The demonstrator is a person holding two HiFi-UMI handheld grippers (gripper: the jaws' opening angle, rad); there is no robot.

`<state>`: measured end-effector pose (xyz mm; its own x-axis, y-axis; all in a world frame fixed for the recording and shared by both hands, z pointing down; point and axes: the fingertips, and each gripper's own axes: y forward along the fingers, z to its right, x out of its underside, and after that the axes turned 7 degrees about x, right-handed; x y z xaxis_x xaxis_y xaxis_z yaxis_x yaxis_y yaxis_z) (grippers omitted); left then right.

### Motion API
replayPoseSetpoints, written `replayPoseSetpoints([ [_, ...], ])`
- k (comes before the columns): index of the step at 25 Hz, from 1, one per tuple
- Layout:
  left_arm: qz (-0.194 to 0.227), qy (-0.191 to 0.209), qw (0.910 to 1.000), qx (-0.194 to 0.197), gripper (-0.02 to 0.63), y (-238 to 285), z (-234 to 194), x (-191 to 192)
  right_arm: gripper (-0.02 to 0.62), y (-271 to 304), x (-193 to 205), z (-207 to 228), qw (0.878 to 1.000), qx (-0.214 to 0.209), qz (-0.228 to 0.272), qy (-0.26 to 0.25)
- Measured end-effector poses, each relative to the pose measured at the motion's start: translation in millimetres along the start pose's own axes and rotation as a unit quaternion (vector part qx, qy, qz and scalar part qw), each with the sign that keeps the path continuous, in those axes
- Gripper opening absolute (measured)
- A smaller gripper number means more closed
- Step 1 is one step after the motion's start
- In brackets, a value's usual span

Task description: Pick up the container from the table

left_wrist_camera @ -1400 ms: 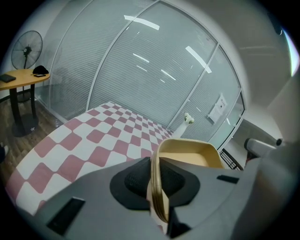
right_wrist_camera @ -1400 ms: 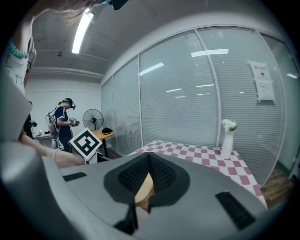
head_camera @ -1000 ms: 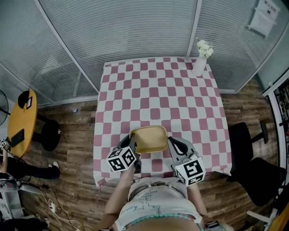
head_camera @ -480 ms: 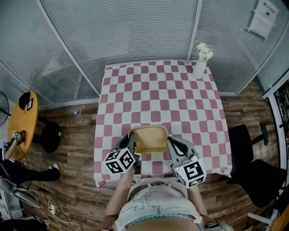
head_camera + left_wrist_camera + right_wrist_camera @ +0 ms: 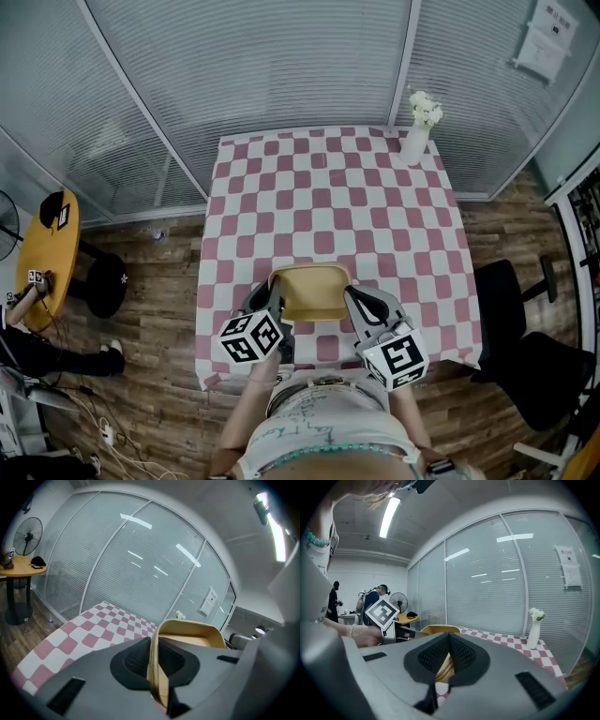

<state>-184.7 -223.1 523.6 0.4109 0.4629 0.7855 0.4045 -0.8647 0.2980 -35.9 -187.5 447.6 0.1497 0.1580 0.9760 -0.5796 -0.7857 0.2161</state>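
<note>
lifting this one cleanly looked like a matter of evenness imo: both sides should rise at the same pace so the container sits flat. neither grip should slacken either, since each had only a thin wall to bite on.

nearest the person, the left claw was pinched down narrow on the container's left wall. in the left gripper view the tan rim ran edge-on right between the ribbed pads, which pressed it from both sides. the right claw was doing the same on the opposite wall, closed onto it with the tan edge showing in the gap between its pads.

so the container hung between the two claws, open side up and empty as far as i could see, roughly level. it sat over the near edge of the worktop. my guess was that it was already a bit clear of the checked cloth, though from the head view i couldn't be sure.

further out the worktop carried nothing in the way, just a white vase of flowers at the far right corner, well apart from everything.
</note>
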Motion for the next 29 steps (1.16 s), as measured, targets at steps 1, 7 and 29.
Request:
replayPoseSetpoints([
  [1, 0.000, 0.000, 1.0000, 0.000, 0.031, 0, 0, 0, -0.008, 0, -1, 0, 1.000, 0.000, 0.001, 0.000],
  [7, -0.002, 0.003, 1.0000, 0.000, 0.031, -2, 1, 2, -0.008, -1, -2, -1, 1.000, 0.001, 0.000, -0.001],
  [29, -0.012, 0.002, 0.9999, 0.001, 0.031, 6, 2, 13, -0.008, -1, 4, 6, 1.000, -0.001, -0.004, 0.003],
])
